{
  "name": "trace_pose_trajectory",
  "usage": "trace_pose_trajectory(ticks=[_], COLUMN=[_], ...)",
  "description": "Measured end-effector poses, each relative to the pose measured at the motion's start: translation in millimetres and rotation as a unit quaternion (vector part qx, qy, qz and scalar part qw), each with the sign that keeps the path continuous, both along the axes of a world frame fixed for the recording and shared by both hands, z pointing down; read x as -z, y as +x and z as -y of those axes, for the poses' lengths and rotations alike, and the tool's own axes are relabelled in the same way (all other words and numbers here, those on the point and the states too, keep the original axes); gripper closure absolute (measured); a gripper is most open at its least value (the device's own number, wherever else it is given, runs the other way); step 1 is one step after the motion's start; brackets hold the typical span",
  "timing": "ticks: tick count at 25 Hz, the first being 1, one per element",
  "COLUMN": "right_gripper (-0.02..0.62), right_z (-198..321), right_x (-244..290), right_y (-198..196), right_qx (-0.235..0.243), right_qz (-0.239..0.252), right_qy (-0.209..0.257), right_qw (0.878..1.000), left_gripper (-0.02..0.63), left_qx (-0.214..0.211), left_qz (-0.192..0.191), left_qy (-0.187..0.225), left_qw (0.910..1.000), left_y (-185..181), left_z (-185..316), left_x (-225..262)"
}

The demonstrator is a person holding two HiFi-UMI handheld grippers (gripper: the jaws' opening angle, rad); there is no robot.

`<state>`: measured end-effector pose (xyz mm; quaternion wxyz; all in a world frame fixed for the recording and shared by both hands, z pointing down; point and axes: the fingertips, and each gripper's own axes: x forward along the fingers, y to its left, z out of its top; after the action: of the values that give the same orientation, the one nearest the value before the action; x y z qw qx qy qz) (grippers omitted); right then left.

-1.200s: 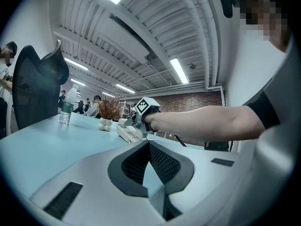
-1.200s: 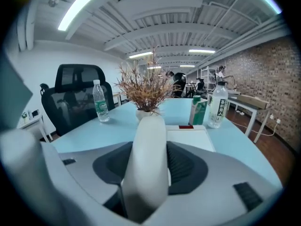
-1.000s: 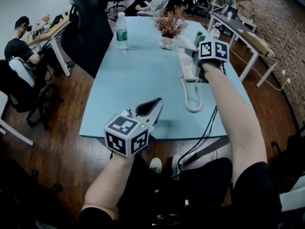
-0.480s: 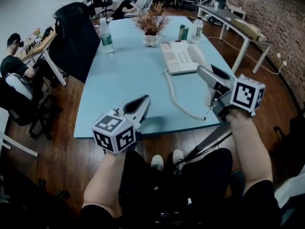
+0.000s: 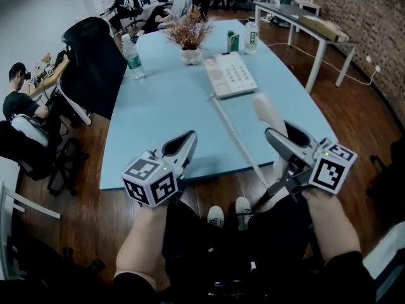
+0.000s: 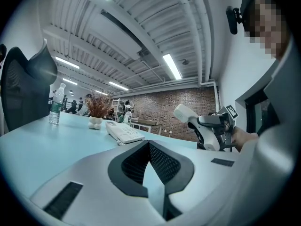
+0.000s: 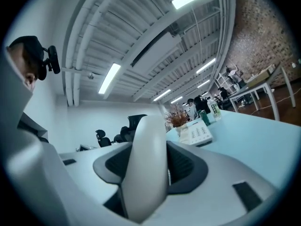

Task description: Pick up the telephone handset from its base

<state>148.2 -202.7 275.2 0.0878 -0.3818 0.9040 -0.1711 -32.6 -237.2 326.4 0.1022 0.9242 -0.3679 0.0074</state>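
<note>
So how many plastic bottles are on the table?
2. One clear plastic bottle by the left edge of the light blue table; the other at its far end, beside a green carton. None looks hidden.

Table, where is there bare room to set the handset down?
Bare patch on the table's left, between the water bottle, the coiled cord and the near edge. Crowded at the far end: plant, phone base, carton, far bottle.

Bare tabletop (image 5: 158,106) left of phone base (image 5: 230,75); coiled cord (image 5: 234,135) across near edge.
</note>
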Motion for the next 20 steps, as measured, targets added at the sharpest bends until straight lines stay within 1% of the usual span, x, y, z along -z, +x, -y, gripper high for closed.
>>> trace_pose_trajectory(ticks=[3, 7, 11, 13, 16, 20], right_gripper=[0.357, 0.357, 0.357, 0.357, 0.357, 0.357], right_z=[-1, 1, -1, -2, -1, 0], right_x=[-9, -30, -24, -25, -32, -29], right_y=[0, -7, -15, -16, -16, -16], right_qx=[-0.002, 0.013, 0.009, 0.011, 0.017, 0.009], right_qz=[-0.013, -0.002, -0.029, -0.028, -0.015, -0.032], right_qy=[-0.003, -0.027, -0.018, -0.017, -0.024, -0.02], right_qw=[1.0, 1.0, 0.999, 0.999, 0.999, 0.999], left_gripper=[0.611, 0.611, 0.612, 0.611, 0.611, 0.611], left_qx=[-0.001, 0.001, -0.004, -0.003, -0.002, 0.0], left_qz=[-0.001, -0.008, -0.017, -0.015, -0.008, -0.001], left_qy=[0.004, 0.003, 0.0, 0.002, 0.008, 0.011], left_qw=[1.0, 1.0, 0.9998, 0.9999, 0.9999, 0.9999], left_y=[1, -3, -2, -2, -3, -2], left_z=[-3, -2, -3, -3, -3, -4], left_x=[4, 5, 6, 7, 9, 9])
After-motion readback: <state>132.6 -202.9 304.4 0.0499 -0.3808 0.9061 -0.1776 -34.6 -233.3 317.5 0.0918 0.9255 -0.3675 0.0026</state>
